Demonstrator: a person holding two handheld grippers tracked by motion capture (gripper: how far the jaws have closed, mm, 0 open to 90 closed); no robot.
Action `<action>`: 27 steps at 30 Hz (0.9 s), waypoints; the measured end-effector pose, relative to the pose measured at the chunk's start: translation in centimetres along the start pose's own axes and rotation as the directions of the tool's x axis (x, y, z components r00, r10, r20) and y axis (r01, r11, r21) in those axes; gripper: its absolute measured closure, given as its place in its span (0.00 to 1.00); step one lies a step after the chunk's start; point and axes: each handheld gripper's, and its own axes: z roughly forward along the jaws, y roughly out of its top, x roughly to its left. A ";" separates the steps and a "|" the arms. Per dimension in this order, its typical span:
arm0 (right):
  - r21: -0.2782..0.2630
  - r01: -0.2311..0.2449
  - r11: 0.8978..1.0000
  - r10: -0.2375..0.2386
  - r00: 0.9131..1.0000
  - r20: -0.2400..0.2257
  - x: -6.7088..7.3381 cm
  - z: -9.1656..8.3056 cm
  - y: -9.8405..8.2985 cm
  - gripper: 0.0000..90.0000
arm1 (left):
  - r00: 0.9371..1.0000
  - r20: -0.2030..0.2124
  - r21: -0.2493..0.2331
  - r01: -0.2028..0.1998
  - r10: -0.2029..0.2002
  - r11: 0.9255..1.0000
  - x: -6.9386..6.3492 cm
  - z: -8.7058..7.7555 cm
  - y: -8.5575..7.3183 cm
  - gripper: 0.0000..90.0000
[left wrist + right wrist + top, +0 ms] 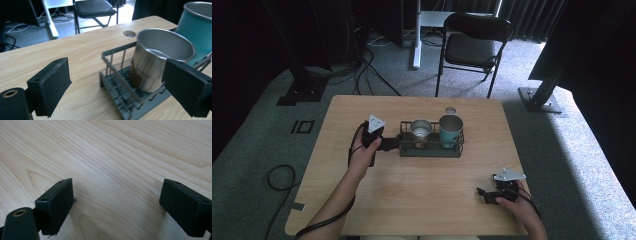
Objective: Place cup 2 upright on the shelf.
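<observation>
A dark wire rack [432,151] stands at the table's middle with a steel cup [420,129] and a teal cup [450,130] upright in it. My left gripper [394,144] is at the rack's left end, pointing right. In the left gripper view its jaws [116,77] stand apart, open, with the rack's end rail [117,50] between them and no pad touching it. The steel cup [160,62] sits just beyond, the teal cup [197,27] behind it. My right gripper [482,194] rests near the front right edge, open [116,197] over bare wood.
A round hole [450,109] is cut in the wooden table [377,200] behind the teal cup. A black folding chair [472,45] stands beyond the far edge. Cables and dark stand bases lie on the grey carpet around the table.
</observation>
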 end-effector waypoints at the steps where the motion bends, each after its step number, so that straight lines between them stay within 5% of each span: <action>1: 0.000 0.000 1.000 0.000 1.000 0.000 0.0 0.0 0.0 0.13 | 1.000 -0.006 0.002 0.009 -0.009 1.000 0.4 -0.4 -0.2 0.10; 27: 0.000 0.000 1.000 0.000 1.000 0.000 0.0 0.0 0.0 0.13 | 0.996 -0.057 0.045 0.078 -0.075 0.996 3.0 -2.7 -3.4 0.10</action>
